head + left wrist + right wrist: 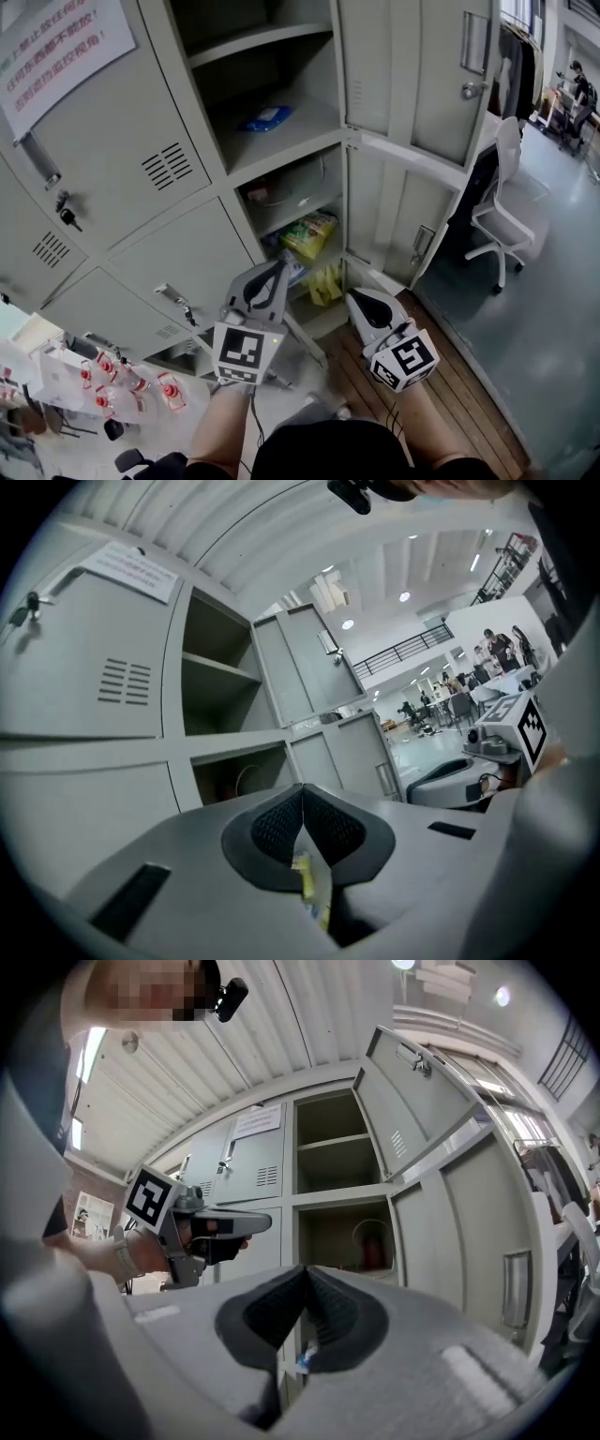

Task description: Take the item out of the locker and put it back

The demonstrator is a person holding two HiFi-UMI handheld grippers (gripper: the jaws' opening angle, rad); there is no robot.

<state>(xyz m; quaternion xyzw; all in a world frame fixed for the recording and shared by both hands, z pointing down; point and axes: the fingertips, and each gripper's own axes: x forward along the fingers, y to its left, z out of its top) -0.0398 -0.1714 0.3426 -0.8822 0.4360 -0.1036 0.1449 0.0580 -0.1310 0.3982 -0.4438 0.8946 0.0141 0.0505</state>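
Both grippers hang in front of the open locker [214, 141], aimed at its lower compartment. The left gripper [275, 277] has its jaws pressed together. A sliver of yellow shows low in the gap under its pads, but from above nothing hangs from it, so I take that for the bags beyond rather than a hold. The right gripper [359, 302] is closed the same way and sits near the foot of the lower door [392, 217]. The likely item is inside: a green bag [309, 232] on the inner shelf, with a yellow bag [326, 281] lower down at the front. A blue pack [267, 118] lies alone in the upper compartment. I'd say nothing has been taken out yet. The risk starts with those closed jaws. Pushed in like that, they would only shove a bag deeper or knock it off the shelf. These bags look thin and slippery, so a pinch on one corner could slide off or tear. The two sit close, and pulling one may drag the other out onto the floor. The right gripper could also clip the door edge when it swings in.
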